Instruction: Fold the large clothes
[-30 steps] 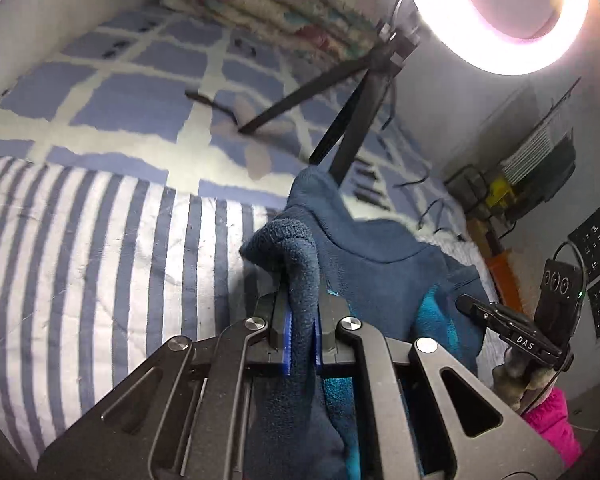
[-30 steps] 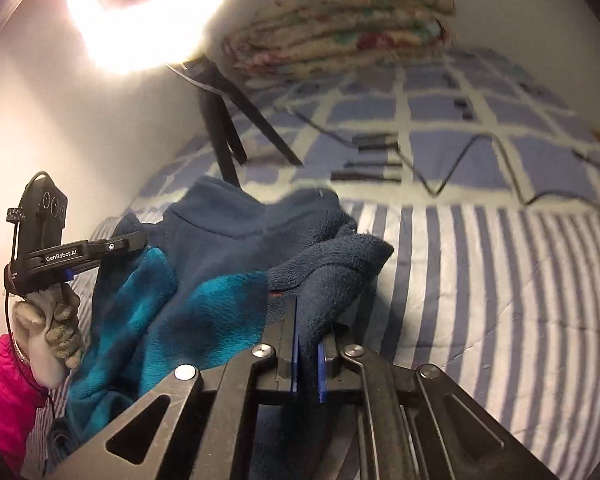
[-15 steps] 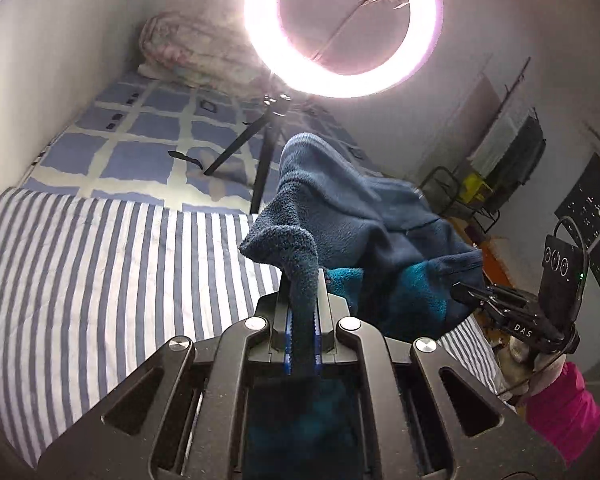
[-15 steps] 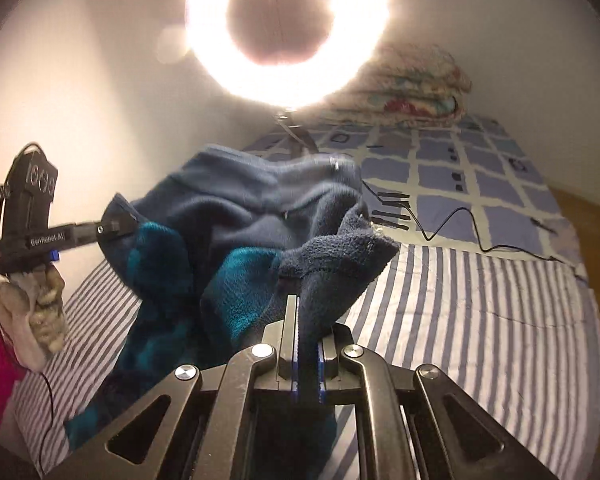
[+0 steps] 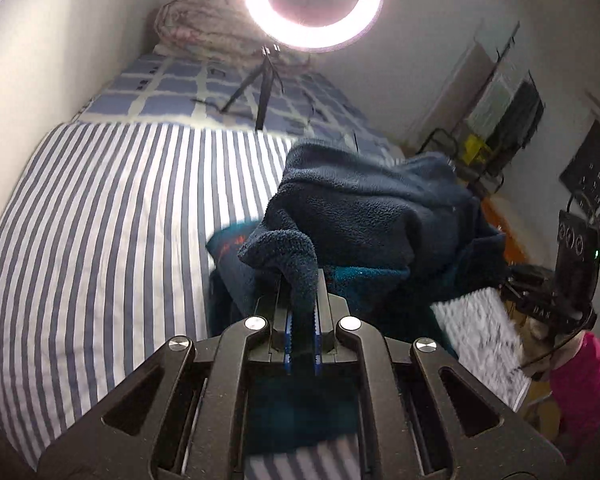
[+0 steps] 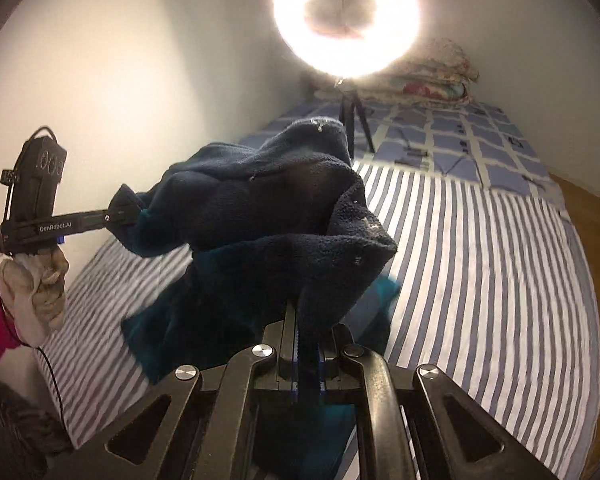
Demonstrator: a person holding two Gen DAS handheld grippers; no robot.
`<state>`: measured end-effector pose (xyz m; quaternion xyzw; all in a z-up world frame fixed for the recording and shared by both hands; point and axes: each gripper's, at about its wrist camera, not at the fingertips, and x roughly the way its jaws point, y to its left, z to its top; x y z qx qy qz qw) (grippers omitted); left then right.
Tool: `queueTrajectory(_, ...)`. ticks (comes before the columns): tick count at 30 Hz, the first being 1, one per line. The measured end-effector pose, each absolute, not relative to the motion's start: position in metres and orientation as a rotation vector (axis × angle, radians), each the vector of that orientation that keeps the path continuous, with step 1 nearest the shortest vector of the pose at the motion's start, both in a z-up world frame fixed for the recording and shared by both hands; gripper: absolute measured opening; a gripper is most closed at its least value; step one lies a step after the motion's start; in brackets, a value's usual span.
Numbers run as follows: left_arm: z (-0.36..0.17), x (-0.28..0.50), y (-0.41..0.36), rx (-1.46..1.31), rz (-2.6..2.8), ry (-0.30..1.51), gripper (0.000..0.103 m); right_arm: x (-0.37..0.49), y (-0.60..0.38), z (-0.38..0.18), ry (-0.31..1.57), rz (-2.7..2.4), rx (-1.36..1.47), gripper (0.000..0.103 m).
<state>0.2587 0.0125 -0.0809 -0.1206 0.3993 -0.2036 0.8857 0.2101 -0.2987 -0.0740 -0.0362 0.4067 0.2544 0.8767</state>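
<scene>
Navy fleece with teal patches, the garment (image 5: 372,216) hangs bunched in the air above the striped bed (image 5: 100,220), slung between the two claws with its lower folds drooping toward the sheet. The left claw (image 5: 300,320) is clenched on a rolled edge of the fleece, and the right claw (image 6: 306,356) is clenched on another thick edge.

To do this step well, I would draw the two held edges apart so the sagging middle pulls taut, keep both grips level with each other, and let the hanging hem touch the sheet first, then lay the rest down flat. The risk, as I judge it, is slack cloth folding under itself.

In the left wrist view a ring light (image 5: 312,4) on a tripod stands at twelve o'clock beyond the garment, with folded quilts (image 5: 196,28) at eleven.
</scene>
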Motion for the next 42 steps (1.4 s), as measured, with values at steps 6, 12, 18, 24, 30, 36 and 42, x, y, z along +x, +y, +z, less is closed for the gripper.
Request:
queueTrajectory(6,-0.109,0.204,-0.004,-0.114,-0.422,0.918,0.011,0.163,-0.295,-0.101,0.909,0.485,-0.115,0.01)
queueTrajectory(12,-0.096,0.138,0.012,-0.142,-0.436,0.927,0.022,0.108,-0.311,-0.09,0.959,0.471,-0.075,0.024)
queueTrajectory(18,-0.047,0.079,0.038,-0.266,-0.464,0.853,0.032,0.032,-0.33,-0.028,0.854,0.518,0.025,0.036)
queueTrajectory(24,-0.019,0.085,0.054,-0.399,-0.457,0.818,0.066,-0.002,-0.333,0.014,0.772,0.542,0.126,0.07)
queueTrajectory(30,-0.062,0.145,0.077,-0.636,-0.394,0.932,0.066,0.037,-0.34,-0.014,0.832,0.509,0.291,0.076)
queueTrajectory(36,-0.133,0.189,0.097,-0.9,-0.265,1.028,0.066,0.103,-0.365,-0.085,0.97,0.451,0.587,0.077)
queueTrajectory(42,-0.176,0.218,0.079,-0.963,-0.297,1.116,0.062,0.152,-0.368,-0.143,1.078,0.413,0.754,0.076)
